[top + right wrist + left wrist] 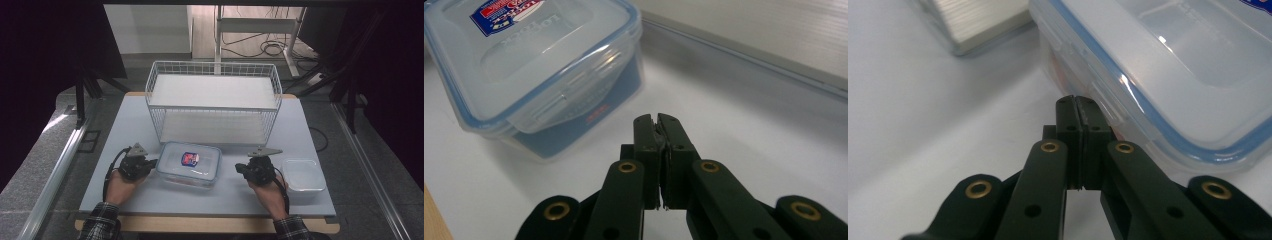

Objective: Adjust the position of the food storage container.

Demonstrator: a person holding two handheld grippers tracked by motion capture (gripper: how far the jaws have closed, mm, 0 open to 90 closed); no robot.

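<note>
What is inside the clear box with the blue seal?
Through the clear box, something blue and a red patch show low inside; the frosted lid hides what it is.

The left gripper (pixel 1079 107) is pointing, jaws pressed together, at the side latch (pixel 1103 97) of the lidded box (pixel 1168 75), its tips just beside it on the table (pixel 923 135).

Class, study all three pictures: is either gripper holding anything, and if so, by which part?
Nothing is held. Both the left gripper and the right gripper have shut jaws with nothing between them, beside the lidded container.
</note>
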